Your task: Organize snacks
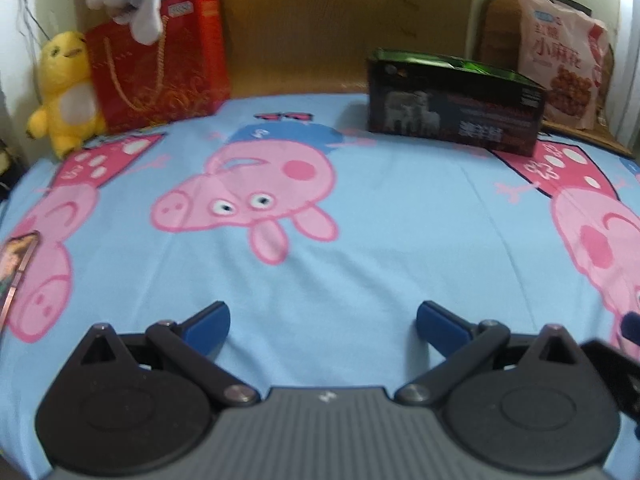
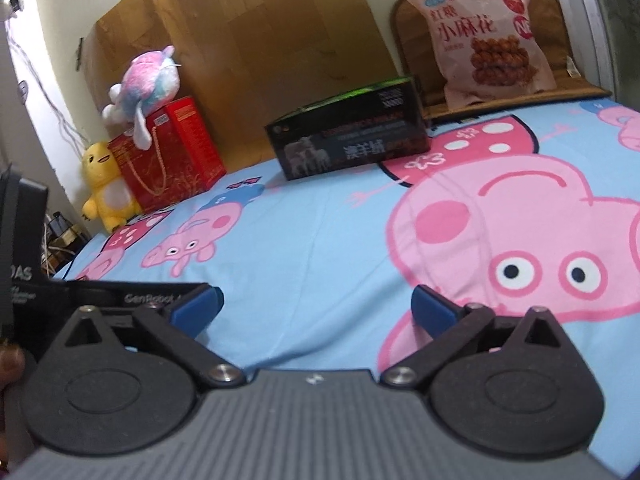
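Snacks are sitting far from you: your left gripper (image 1: pixel 322 326) and right gripper (image 2: pixel 316 308) are hovering released, empty, over the blue sheet (image 1: pixel 380 240); beyond, the black box (image 2: pixel 348 136) is lying before the pink snack bag (image 2: pixel 492 36).

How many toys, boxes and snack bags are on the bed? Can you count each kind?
Plush toys: 2, the yellow plush chick and the pink-and-blue plush toy
Boxes: 2, the red gift box and the black box
Snack bags: 1, the pink snack bag
Total: 5
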Tool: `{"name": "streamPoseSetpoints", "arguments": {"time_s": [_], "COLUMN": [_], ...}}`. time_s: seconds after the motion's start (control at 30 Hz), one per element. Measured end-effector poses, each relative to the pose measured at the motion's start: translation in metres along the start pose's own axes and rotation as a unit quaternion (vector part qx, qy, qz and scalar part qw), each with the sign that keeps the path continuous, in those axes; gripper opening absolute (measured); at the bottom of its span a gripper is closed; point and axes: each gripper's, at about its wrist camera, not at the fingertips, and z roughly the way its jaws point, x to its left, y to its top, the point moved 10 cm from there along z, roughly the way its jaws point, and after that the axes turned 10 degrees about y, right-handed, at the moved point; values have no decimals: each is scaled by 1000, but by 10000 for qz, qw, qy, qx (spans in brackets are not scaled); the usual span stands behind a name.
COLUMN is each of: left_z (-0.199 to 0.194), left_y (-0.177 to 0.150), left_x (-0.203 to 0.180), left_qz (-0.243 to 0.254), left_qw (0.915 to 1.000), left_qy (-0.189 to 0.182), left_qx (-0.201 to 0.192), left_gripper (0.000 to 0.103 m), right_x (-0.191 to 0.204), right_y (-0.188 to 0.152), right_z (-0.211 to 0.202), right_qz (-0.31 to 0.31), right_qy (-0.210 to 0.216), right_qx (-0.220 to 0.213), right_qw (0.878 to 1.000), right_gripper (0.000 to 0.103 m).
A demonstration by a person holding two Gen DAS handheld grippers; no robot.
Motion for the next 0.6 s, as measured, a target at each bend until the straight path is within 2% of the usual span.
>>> {"name": "streamPoseSetpoints", "arguments": {"time_s": [0.1,0.3,0.6], "left_z": [-3,-12,-23], "left_y": [5,14,20], "left_x": [9,14,5], "left_qz": [-33,47,217], "left_qw": [9998,9986,9977], "left_qy": [167,366,360], "left_qx": [-136,-374,-532], "left_gripper": [103,103,103], "right_x": [0,-11,-19], "right_y": [-1,2,4], "right_z": [-3,-10,-19], "right_qz": [105,387,490], "right_qy": [-8,-281,-497], "right_qx": [-74,-330,-503], "right_qw": [9999,9983,9963], "right_gripper": [103,103,103]}}
